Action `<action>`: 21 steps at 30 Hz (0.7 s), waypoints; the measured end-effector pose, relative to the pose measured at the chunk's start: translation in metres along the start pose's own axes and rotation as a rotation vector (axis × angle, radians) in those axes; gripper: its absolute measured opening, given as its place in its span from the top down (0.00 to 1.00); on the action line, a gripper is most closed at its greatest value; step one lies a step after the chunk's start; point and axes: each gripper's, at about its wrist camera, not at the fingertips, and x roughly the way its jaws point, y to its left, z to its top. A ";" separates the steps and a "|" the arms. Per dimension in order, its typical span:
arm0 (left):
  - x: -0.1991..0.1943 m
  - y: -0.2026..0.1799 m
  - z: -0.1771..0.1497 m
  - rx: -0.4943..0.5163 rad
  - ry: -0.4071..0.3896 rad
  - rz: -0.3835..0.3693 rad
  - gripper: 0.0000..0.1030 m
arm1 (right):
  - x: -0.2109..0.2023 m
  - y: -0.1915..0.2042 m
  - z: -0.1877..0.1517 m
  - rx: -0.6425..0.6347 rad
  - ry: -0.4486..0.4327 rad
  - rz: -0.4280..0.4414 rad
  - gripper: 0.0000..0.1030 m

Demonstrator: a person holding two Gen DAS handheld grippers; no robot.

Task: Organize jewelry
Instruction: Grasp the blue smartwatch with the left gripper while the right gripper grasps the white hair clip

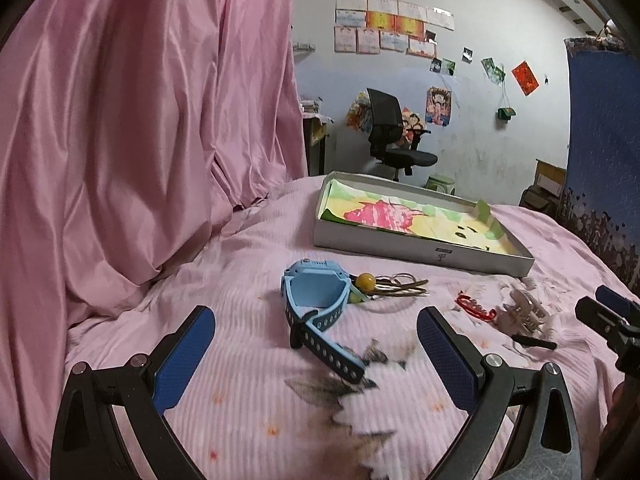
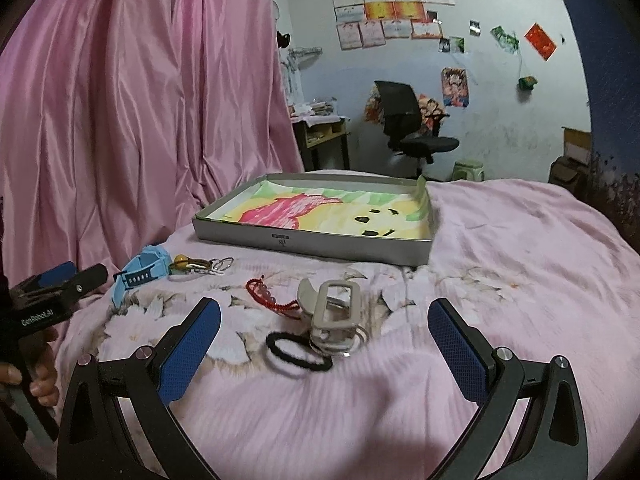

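A light blue watch (image 1: 316,312) lies on the pink bed just ahead of my open, empty left gripper (image 1: 316,322). Beside it lies a yellow bead charm with metal rings (image 1: 384,284). A red bracelet (image 1: 474,307), a beige hair claw (image 1: 524,314) and a black hair tie (image 1: 534,342) lie to the right. In the right wrist view the claw (image 2: 334,316), black tie (image 2: 298,352) and red bracelet (image 2: 266,298) lie just ahead of my open, empty right gripper (image 2: 324,316). The watch (image 2: 140,274) is far left. A shallow grey box (image 2: 312,246) with a coloured drawing inside stands behind.
A pink curtain (image 1: 140,120) hangs along the left side of the bed. A black office chair (image 2: 416,128) and a desk (image 2: 320,132) stand by the far wall. The grey box (image 1: 420,250) sits behind the items. A blue cloth (image 1: 600,140) hangs at right.
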 end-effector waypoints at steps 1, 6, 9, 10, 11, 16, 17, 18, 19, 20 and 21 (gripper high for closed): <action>0.006 0.000 0.002 0.005 0.013 -0.001 0.01 | 0.004 0.001 0.002 -0.004 0.007 -0.001 0.01; 0.029 0.003 0.010 0.007 0.073 -0.014 0.01 | 0.033 0.001 0.012 -0.002 0.076 -0.004 0.01; 0.044 0.003 0.014 0.019 0.115 -0.023 0.01 | 0.048 -0.003 0.014 0.016 0.118 -0.009 0.01; 0.049 0.003 0.015 0.025 0.131 -0.022 0.01 | 0.053 -0.004 0.015 0.023 0.131 -0.008 0.01; 0.056 0.003 0.017 0.031 0.153 -0.015 0.01 | 0.057 -0.005 0.014 0.030 0.144 -0.007 0.02; 0.075 0.008 0.020 0.027 0.205 0.000 0.01 | 0.078 -0.008 0.010 0.052 0.213 0.007 0.22; 0.078 0.009 0.020 0.029 0.210 -0.001 0.01 | 0.081 -0.008 0.008 0.055 0.224 0.010 0.24; 0.081 0.009 0.020 0.032 0.213 -0.002 0.01 | 0.083 -0.008 0.007 0.057 0.229 0.012 0.25; 0.083 0.009 0.021 0.036 0.218 -0.006 0.02 | 0.085 -0.009 0.005 0.059 0.236 0.012 0.27; 0.085 0.008 0.020 0.042 0.222 -0.011 0.02 | 0.086 -0.009 0.004 0.061 0.243 0.012 0.28; 0.087 0.007 0.019 0.047 0.226 -0.013 0.03 | 0.087 -0.009 0.003 0.064 0.252 0.015 0.30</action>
